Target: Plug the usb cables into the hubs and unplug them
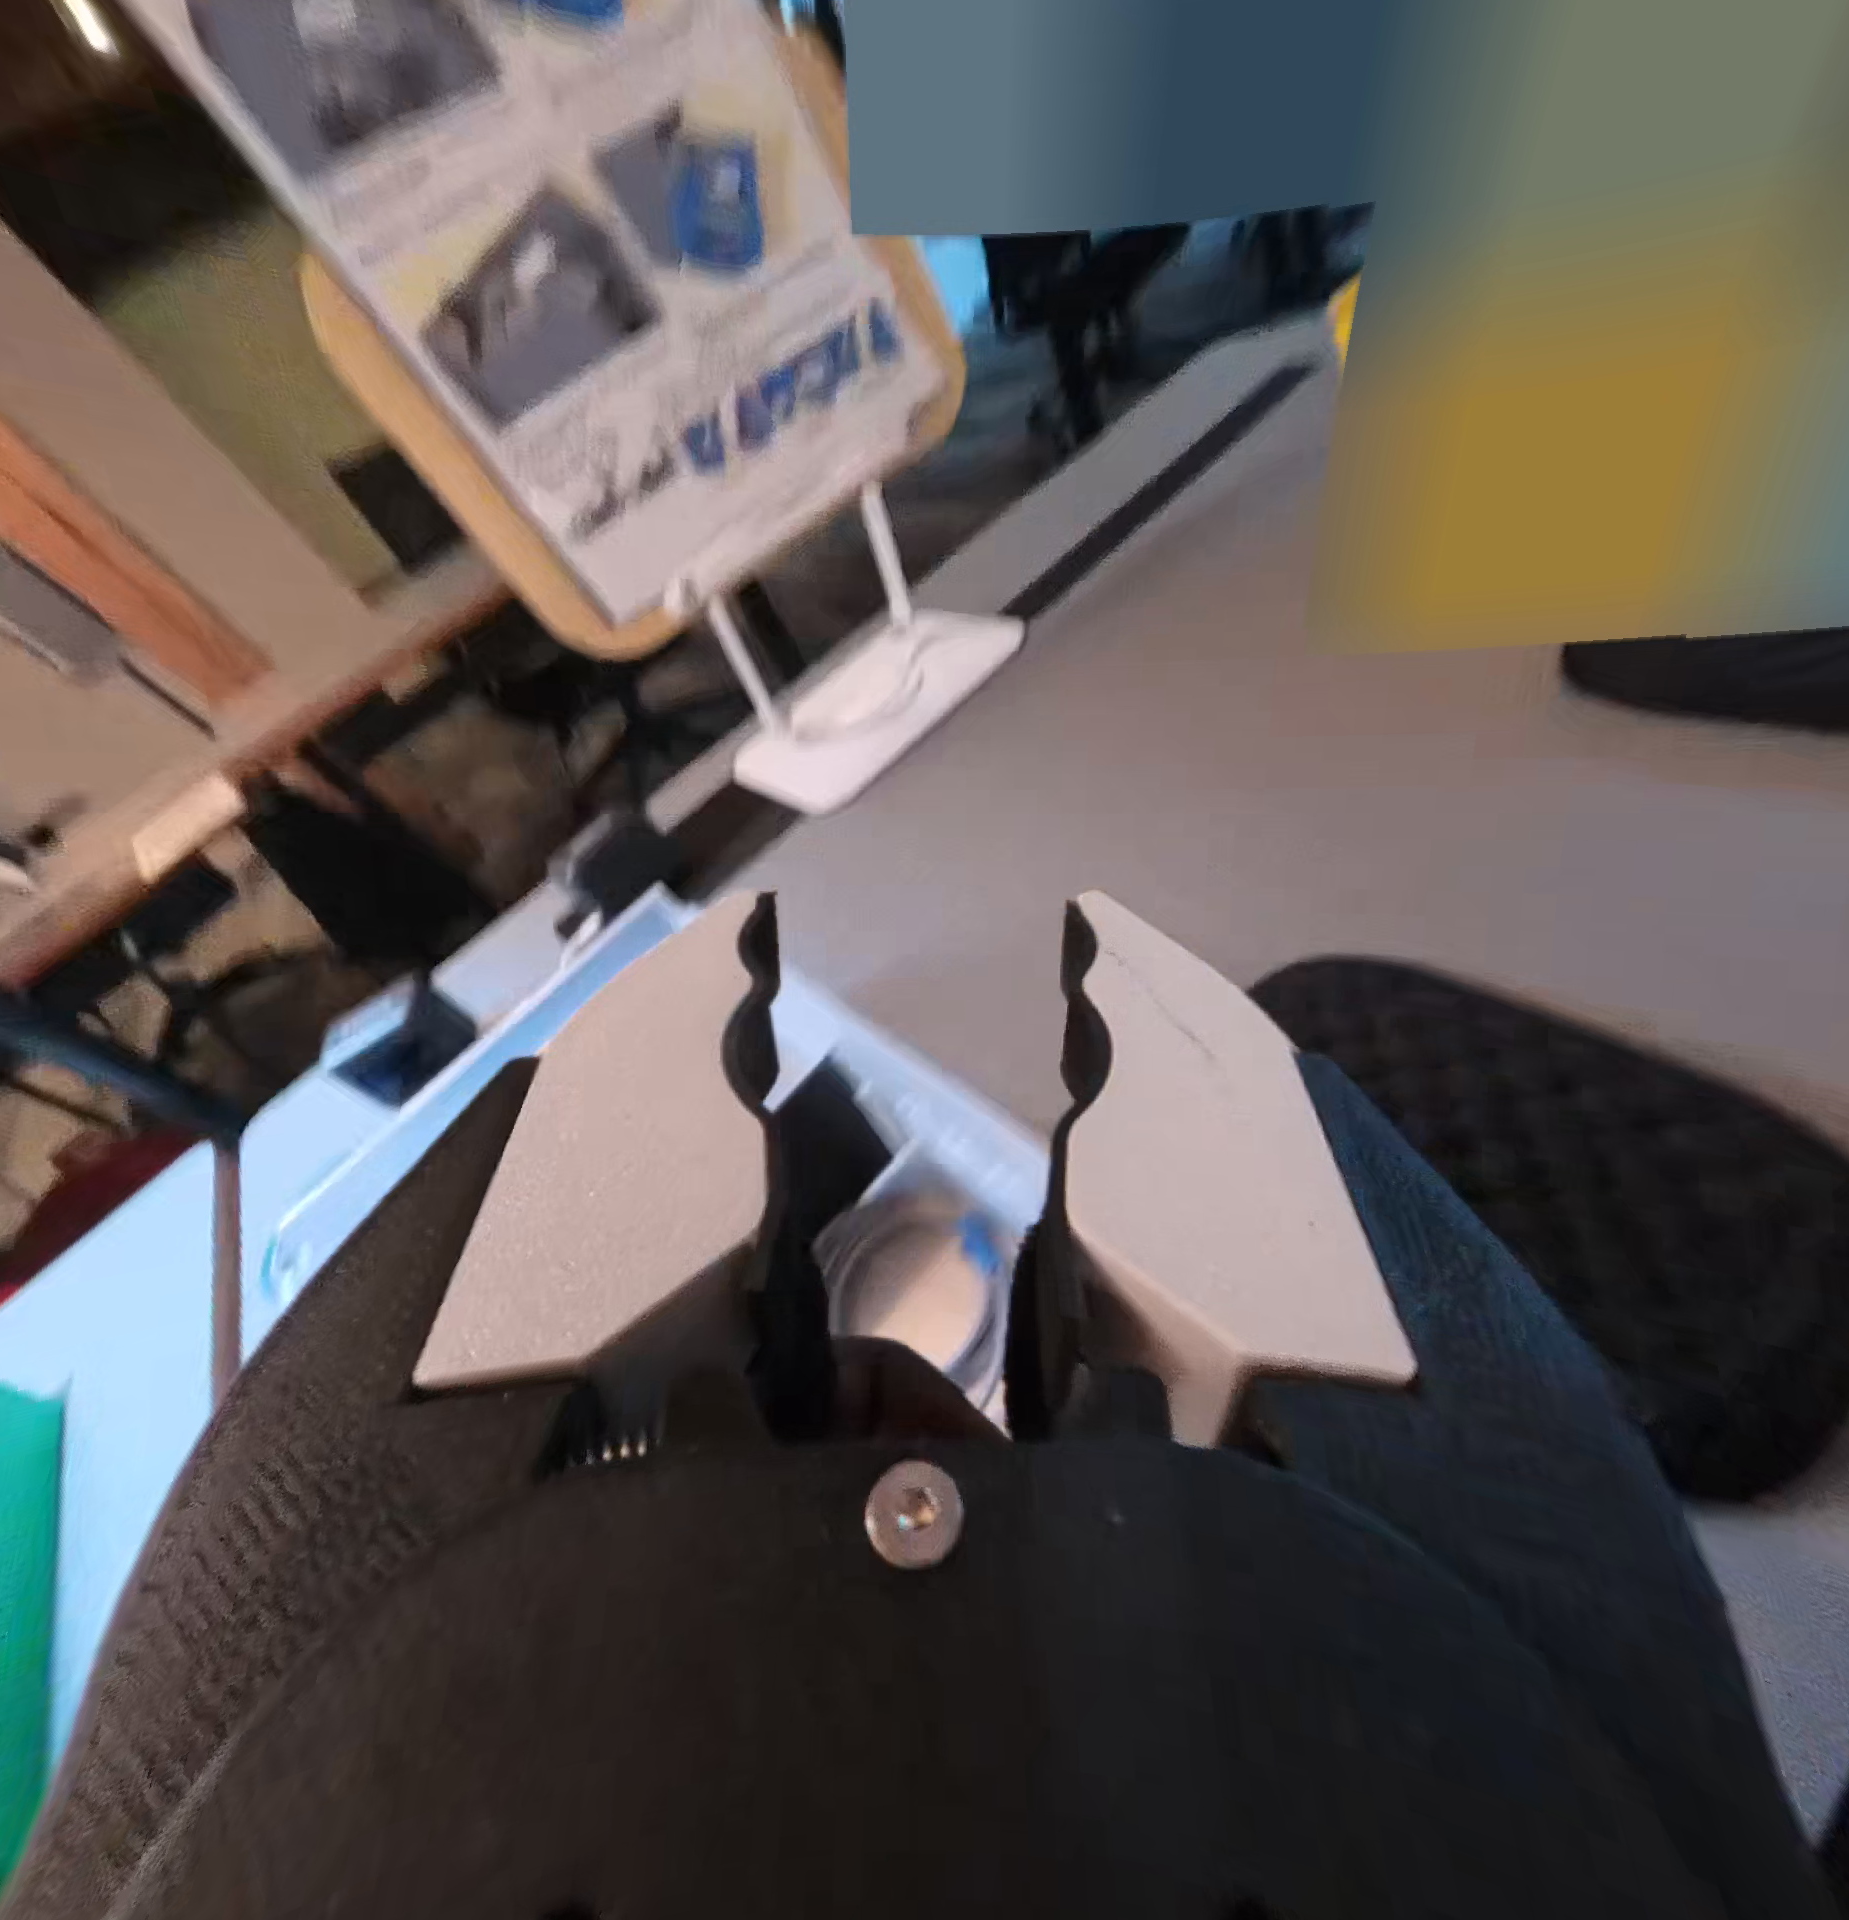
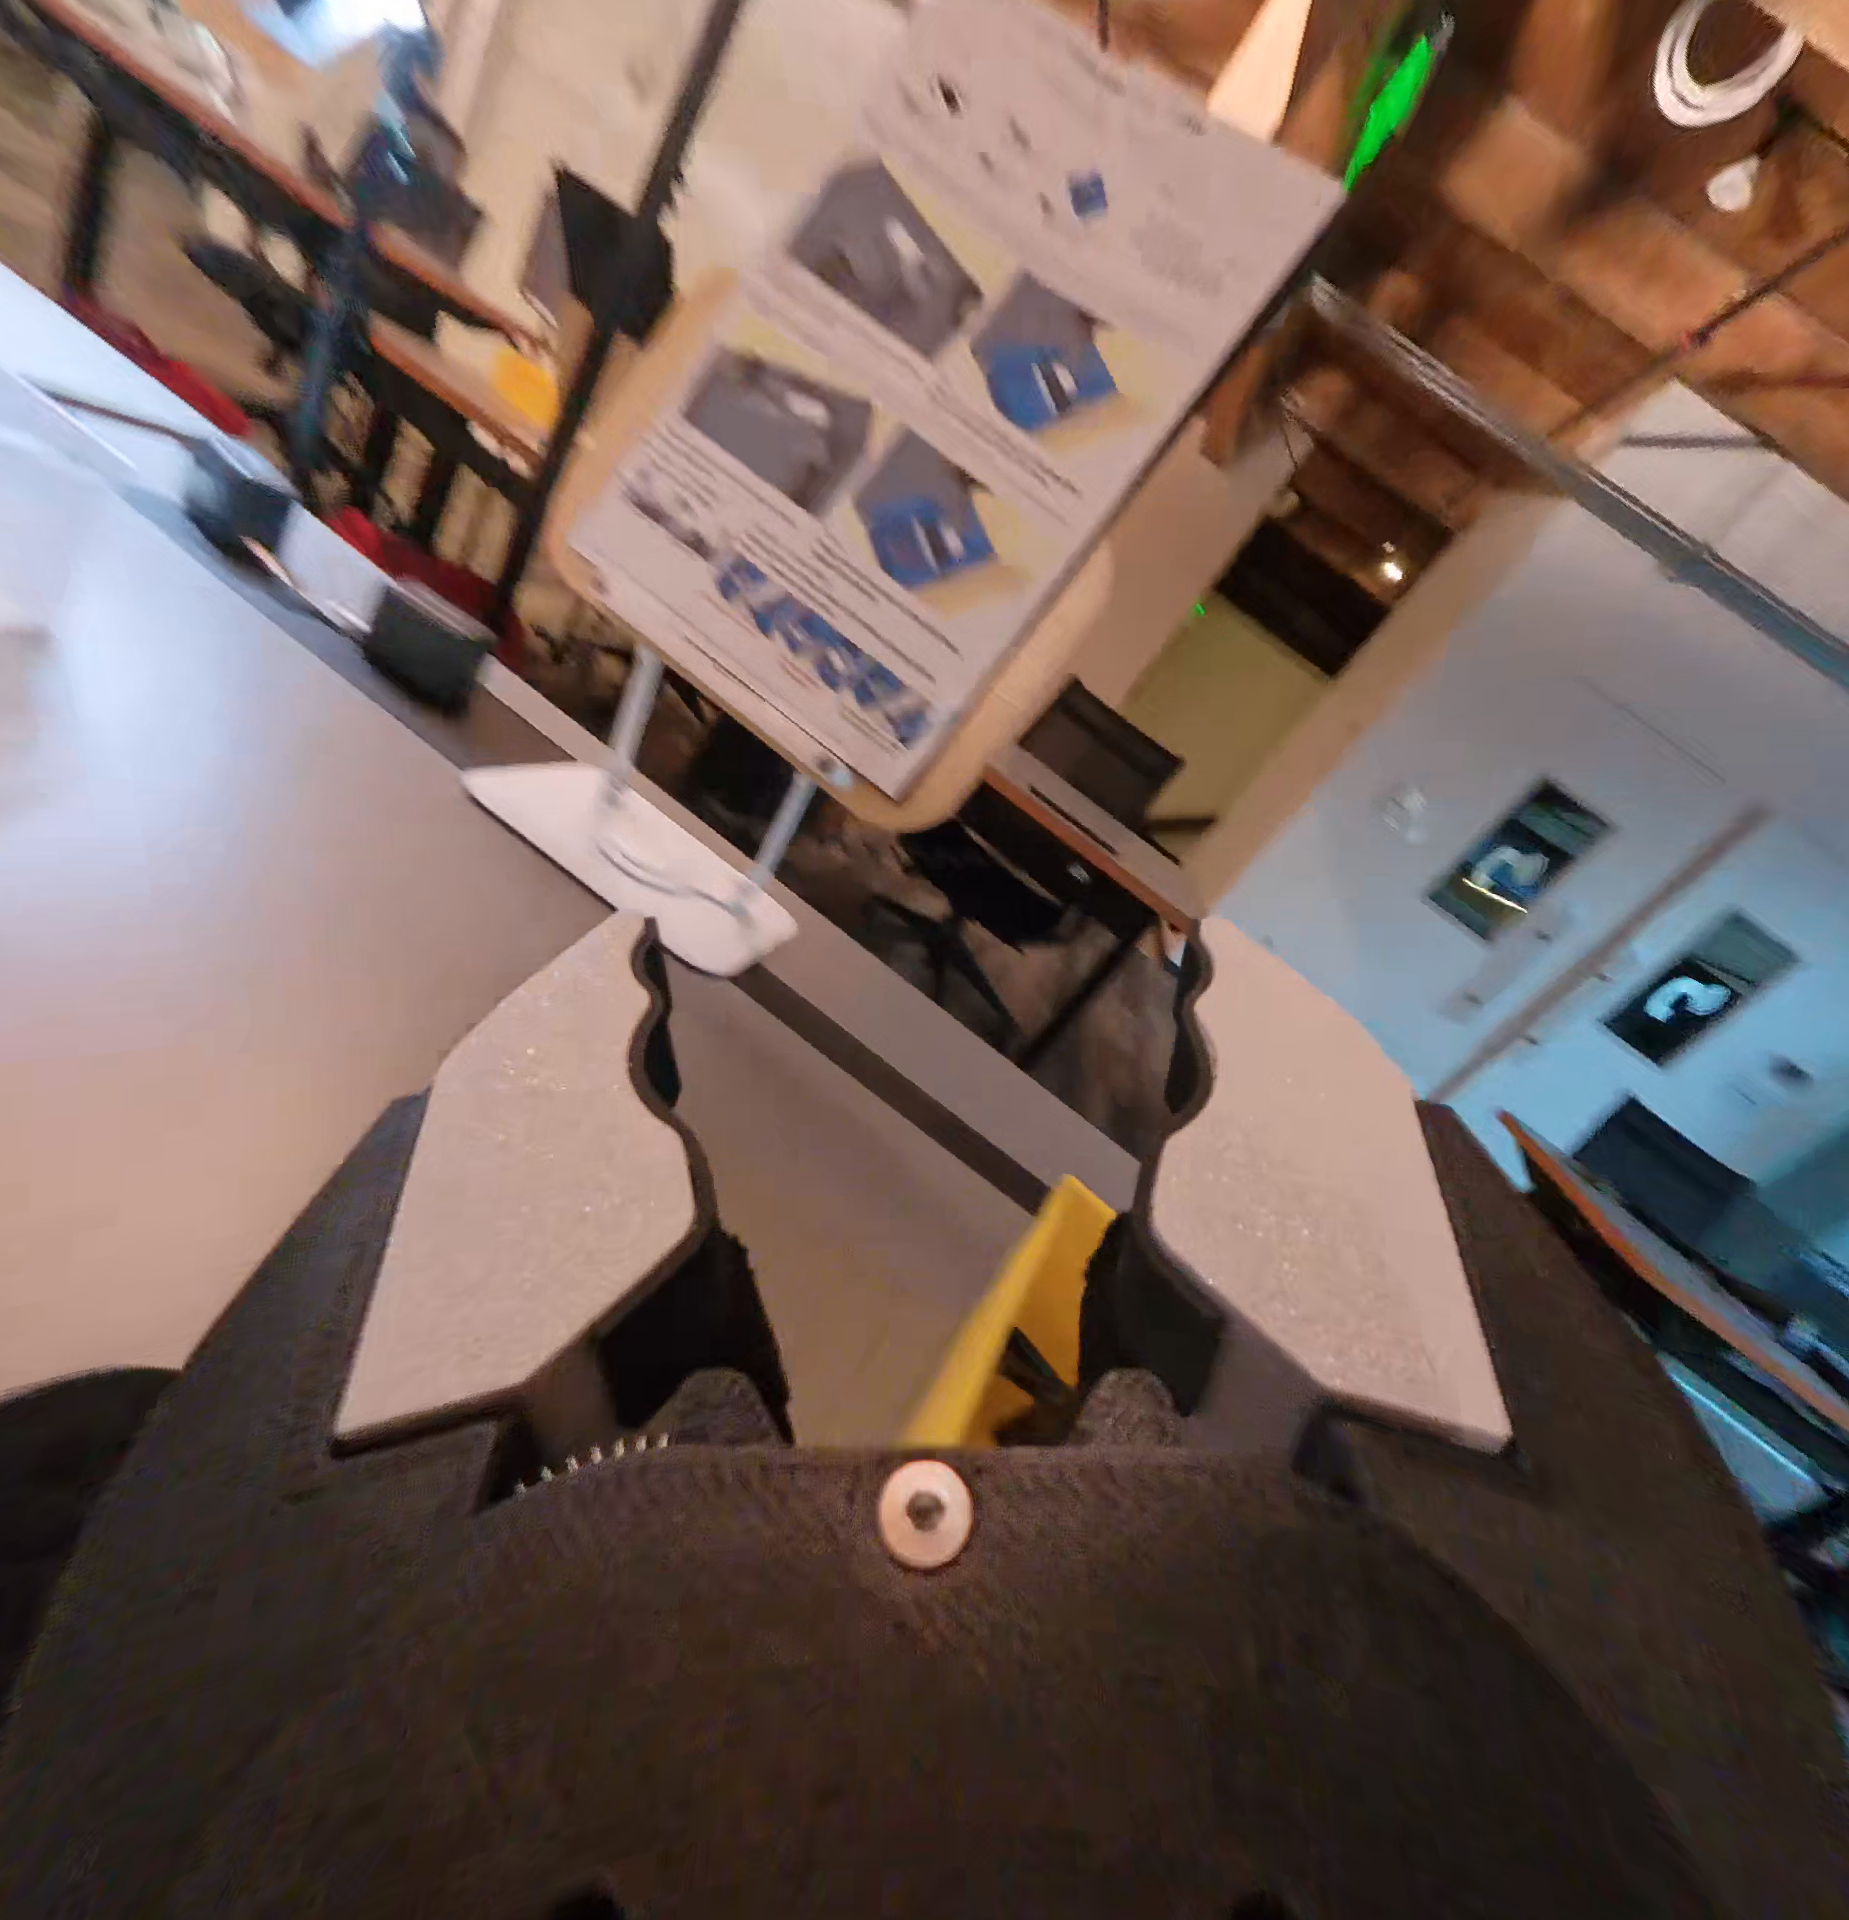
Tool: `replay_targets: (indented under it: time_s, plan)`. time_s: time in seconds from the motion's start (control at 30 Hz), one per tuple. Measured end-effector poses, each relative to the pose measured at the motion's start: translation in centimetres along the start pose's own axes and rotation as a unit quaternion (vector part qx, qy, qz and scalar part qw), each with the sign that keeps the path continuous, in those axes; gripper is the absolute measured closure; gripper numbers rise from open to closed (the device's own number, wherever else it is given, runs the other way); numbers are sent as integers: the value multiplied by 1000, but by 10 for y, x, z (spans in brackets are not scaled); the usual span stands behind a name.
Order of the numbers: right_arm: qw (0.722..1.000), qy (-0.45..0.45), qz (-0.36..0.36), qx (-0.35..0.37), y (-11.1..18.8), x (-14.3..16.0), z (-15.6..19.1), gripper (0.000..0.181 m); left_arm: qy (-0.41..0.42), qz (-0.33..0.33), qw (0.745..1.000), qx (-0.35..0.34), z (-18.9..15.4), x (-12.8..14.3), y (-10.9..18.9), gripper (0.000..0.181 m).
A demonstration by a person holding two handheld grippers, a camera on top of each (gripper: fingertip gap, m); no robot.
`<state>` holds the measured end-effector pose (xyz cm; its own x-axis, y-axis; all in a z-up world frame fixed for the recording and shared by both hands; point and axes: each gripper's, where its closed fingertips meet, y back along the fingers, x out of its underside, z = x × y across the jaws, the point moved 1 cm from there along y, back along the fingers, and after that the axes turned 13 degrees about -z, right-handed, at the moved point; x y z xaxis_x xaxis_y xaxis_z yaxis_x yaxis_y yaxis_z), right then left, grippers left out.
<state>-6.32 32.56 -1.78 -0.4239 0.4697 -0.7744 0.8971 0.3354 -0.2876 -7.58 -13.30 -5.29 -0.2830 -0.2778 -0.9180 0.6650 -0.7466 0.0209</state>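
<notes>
In the left wrist view my left gripper (image 1: 920,914) is open and empty. It hovers over a white tray (image 1: 546,997) on the grey table. A coiled white cable with a blue tag (image 1: 930,1278) lies in the tray between the jaws. A white piece with a blue port (image 1: 400,1049) sits at the tray's left end; blur hides whether it is a hub. In the right wrist view my right gripper (image 2: 918,945) is open and empty, tilted up above the table. A yellow piece (image 2: 1013,1320) with something black in it shows low between its jaws.
A printed sign on a white stand (image 1: 878,707) stands at the table's far edge and also shows in the right wrist view (image 2: 629,842). A black mat (image 1: 1522,1195) lies to the right. Two small black boxes (image 2: 421,644) sit far left. A green thing (image 1: 6,1558) is at the lower left. Left tips to right tips: about 45 cm.
</notes>
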Motion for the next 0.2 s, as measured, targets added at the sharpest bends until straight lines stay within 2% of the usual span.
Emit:
replay_targets:
  time_s: [0.1,0.2]
  plan:
    - [997,-37,-59,-18,3,-24,30,92,-2,102,993,54,54,31,2,133]
    - [994,-47,-89,-45,2,-39,53,93,-9,207,966,156,88,70,-16,138]
